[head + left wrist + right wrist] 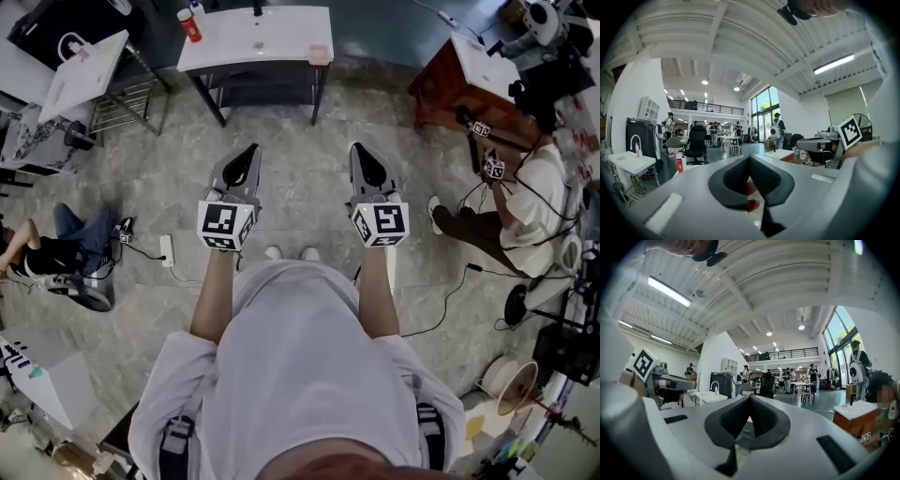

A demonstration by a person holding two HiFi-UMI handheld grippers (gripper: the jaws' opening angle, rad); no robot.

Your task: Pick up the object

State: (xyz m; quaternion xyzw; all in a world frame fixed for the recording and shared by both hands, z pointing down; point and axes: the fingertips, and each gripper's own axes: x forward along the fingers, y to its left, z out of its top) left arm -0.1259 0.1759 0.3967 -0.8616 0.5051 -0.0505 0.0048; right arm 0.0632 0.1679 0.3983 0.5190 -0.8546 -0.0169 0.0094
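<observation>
Left gripper (249,152) and right gripper (359,150) side by side, jaws tight together (both empty).

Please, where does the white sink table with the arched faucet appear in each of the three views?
Head view: the white sink table is in the upper left corner, seen from above.
Left gripper view: it stands low at the left edge.
Right gripper view: it is small, left of centre and below mid height.
Shared landmark: the dark cabinet directly behind it.
</observation>
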